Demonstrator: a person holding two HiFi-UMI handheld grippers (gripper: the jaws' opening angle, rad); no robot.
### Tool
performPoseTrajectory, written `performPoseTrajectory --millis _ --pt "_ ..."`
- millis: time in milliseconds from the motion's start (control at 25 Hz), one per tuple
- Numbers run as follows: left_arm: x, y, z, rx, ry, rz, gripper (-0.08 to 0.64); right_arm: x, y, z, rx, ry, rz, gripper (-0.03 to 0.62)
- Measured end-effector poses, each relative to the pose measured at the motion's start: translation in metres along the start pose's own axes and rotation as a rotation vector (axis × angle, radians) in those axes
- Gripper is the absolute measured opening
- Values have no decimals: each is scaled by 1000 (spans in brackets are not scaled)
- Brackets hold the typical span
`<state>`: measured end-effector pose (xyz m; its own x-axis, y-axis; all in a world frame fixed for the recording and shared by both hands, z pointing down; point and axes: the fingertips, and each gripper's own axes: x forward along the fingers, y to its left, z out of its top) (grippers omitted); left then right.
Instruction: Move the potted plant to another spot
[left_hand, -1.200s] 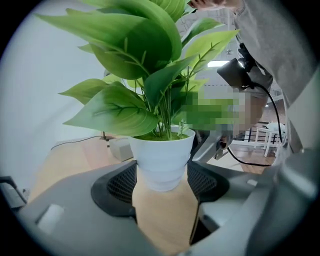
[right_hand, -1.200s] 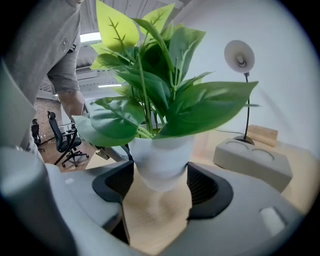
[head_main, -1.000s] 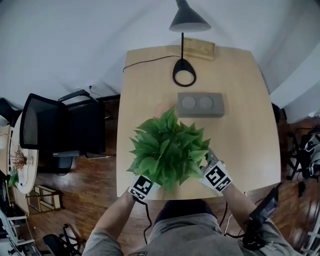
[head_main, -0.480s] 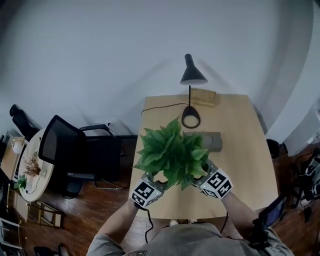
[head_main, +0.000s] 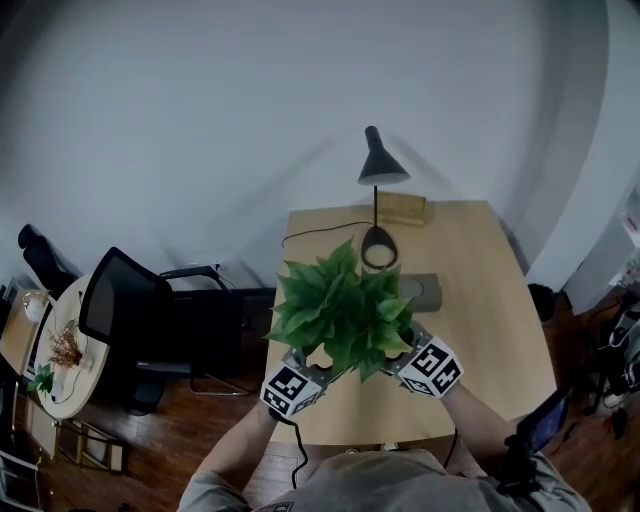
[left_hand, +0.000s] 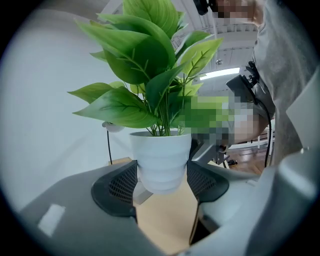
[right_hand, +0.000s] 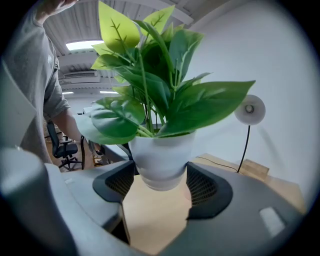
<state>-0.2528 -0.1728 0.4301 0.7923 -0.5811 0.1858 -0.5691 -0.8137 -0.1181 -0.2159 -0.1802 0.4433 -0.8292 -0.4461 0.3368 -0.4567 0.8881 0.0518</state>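
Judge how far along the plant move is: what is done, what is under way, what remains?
Done: left tongs and right tongs are shut on the white pot, whose base hangs clear of the table. In hand: the potted plant held above the table. Left: set it down at another spot and open both tongs.

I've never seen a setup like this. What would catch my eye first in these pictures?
A leafy green potted plant fills the middle of the head view. Its white pot is clamped from both sides by the left gripper and the right gripper, and it appears to be held just above the wooden table. Behind it, at the table's far edge, stands a black desk lamp.
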Motion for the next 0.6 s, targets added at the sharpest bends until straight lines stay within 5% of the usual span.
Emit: performPoseTrajectory --millis 360,600 --pt "17 -19 -11 -20 -24 -116 305 -20 1 -24 68 46 -98 336" --pt "73 -48 1 -14 -9 -184 305 -68 -35 -46 94 49 -160 336"
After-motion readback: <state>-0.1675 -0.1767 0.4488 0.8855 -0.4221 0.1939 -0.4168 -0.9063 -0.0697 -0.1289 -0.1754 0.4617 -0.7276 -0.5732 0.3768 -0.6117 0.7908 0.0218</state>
